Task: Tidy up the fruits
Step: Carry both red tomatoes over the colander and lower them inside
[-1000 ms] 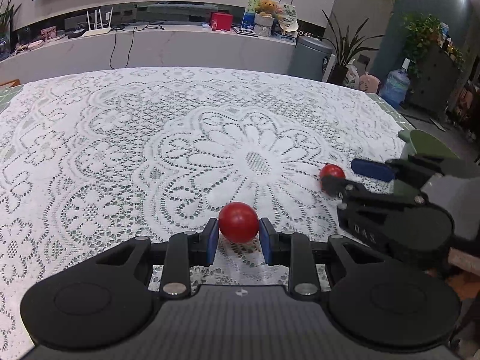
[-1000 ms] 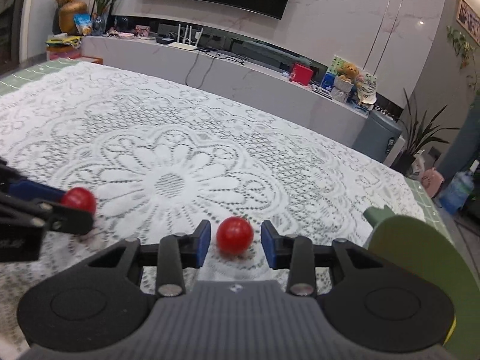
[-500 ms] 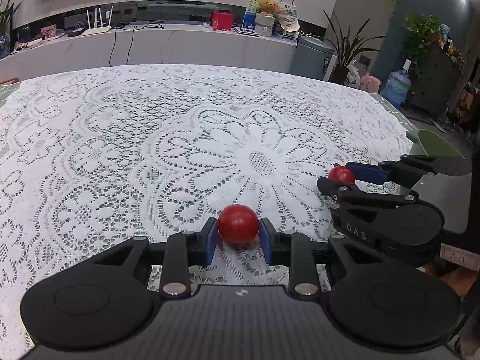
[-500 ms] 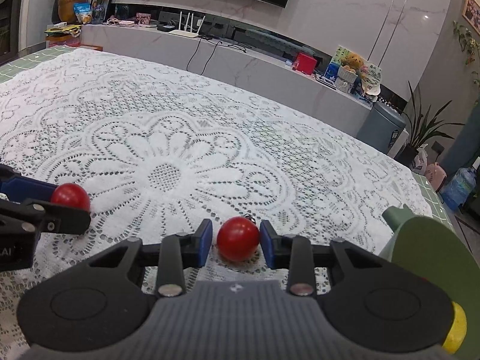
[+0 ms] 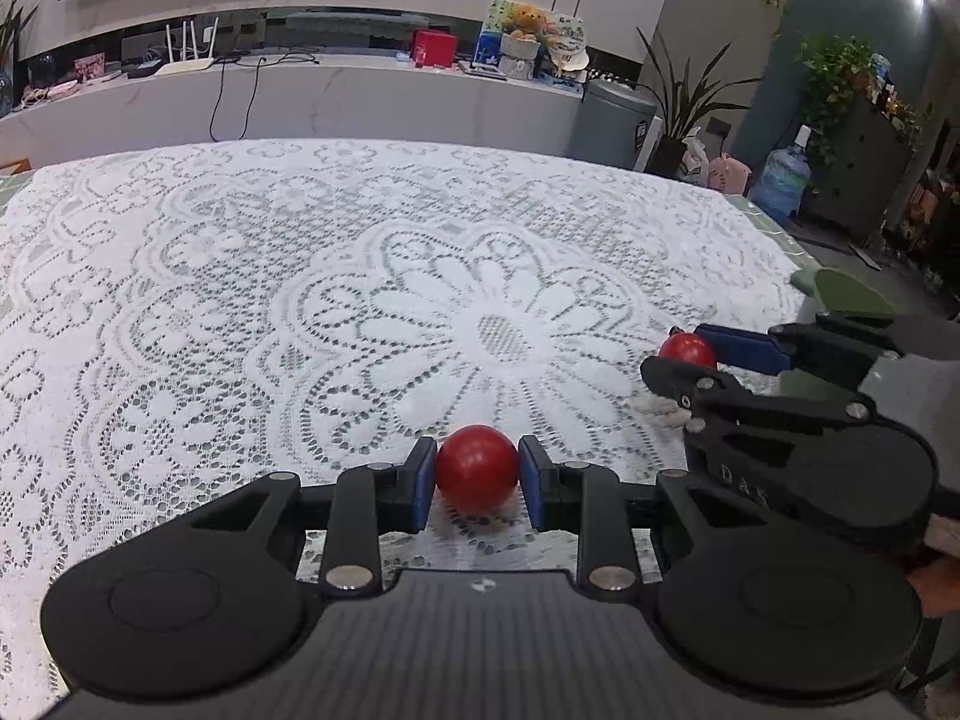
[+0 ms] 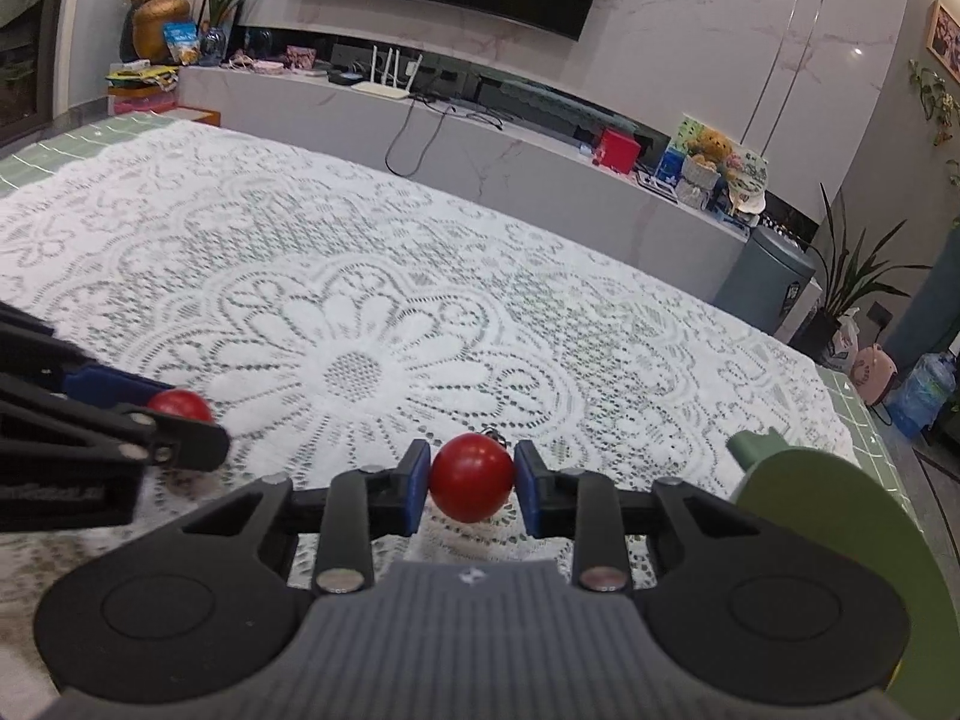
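My left gripper (image 5: pixel 477 483) is shut on a red round fruit (image 5: pixel 477 467), its blue pads touching both sides, low over the white lace tablecloth (image 5: pixel 300 300). My right gripper (image 6: pixel 471 483) is shut on a second red fruit (image 6: pixel 472 476), lifted slightly off the cloth. Each gripper shows in the other's view: the right gripper (image 5: pixel 690 360) with its fruit (image 5: pixel 687 351) at the right, the left gripper (image 6: pixel 180 414) with its fruit (image 6: pixel 180 405) at the left. A green plate (image 6: pixel 840 540) stands at the right.
The green plate also shows at the table's right edge in the left wrist view (image 5: pixel 852 294). A white counter (image 5: pixel 300 96) with boxes and a router runs behind the table. A grey bin (image 6: pixel 768 282) and plants stand beyond the far right corner.
The right gripper has closed on its red fruit and lifted it a little. The left gripper has tightened on its fruit and stayed in place.
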